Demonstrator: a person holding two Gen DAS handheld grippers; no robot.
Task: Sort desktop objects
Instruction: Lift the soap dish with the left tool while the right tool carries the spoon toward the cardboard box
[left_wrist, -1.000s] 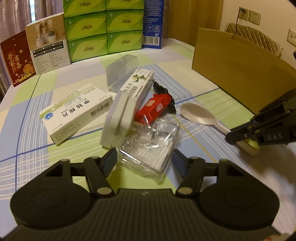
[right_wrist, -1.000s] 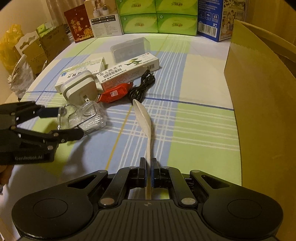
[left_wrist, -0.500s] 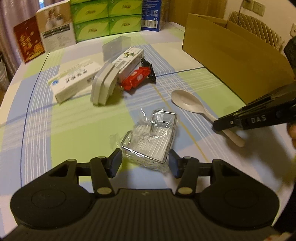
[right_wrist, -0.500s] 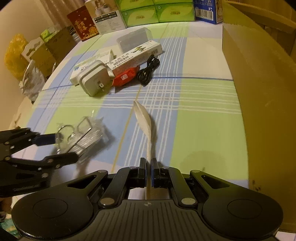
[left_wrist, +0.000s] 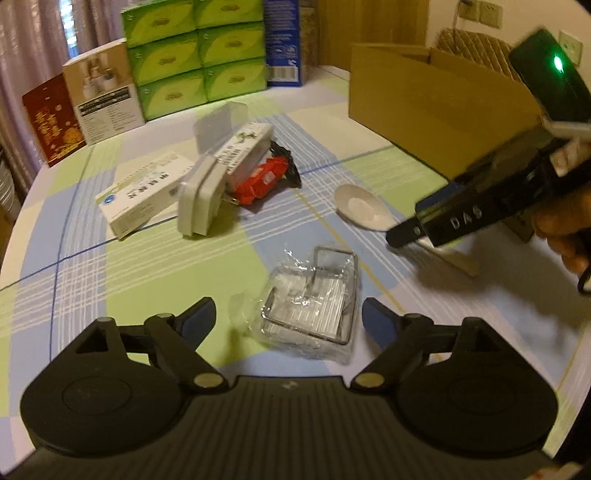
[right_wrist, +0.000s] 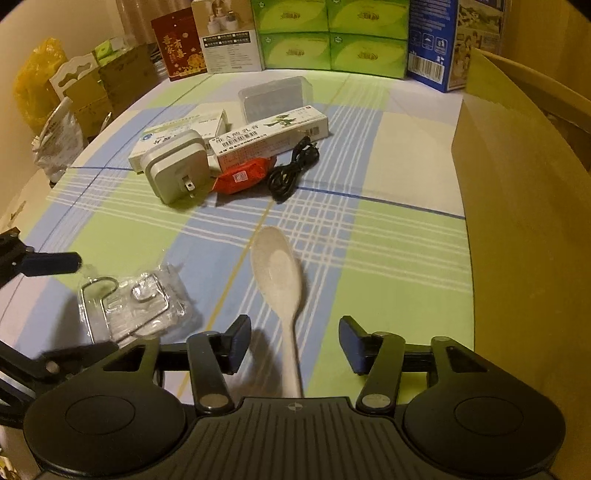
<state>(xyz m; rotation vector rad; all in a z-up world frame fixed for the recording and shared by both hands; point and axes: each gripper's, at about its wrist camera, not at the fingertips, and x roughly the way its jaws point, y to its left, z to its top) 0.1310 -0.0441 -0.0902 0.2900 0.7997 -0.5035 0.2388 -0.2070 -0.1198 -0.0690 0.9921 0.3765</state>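
The cardboard box (right_wrist: 517, 206) stands along the right side of the checked tablecloth (right_wrist: 388, 258), the likely place for sorted items. At the far middle sits a loose cluster: two medicine cartons, a grey plug adapter (right_wrist: 177, 171), a red packet (right_wrist: 243, 177) and a coiled black cable (right_wrist: 291, 173), all touching or just beside one another.

Nearer, two things have just been let go. The left gripper (left_wrist: 288, 317) has just been opening and now stands wide, its pads clear on both sides of the plastic-wrapped wire rack (left_wrist: 314, 306), which lies flat on the cloth. The right gripper (right_wrist: 293, 341) has likewise been opening; it is about half spread, with the pale spoon (right_wrist: 277, 269) lying between the fingers, untouched, bowl pointing far.

To finish the release cleanly, I judge each gripper should lift straight back before swinging, so a pad does not drag the crinkly wrap or flick the spoon handle. The cluster looks like the next pick; taking an outer piece first avoids knocking its neighbours.
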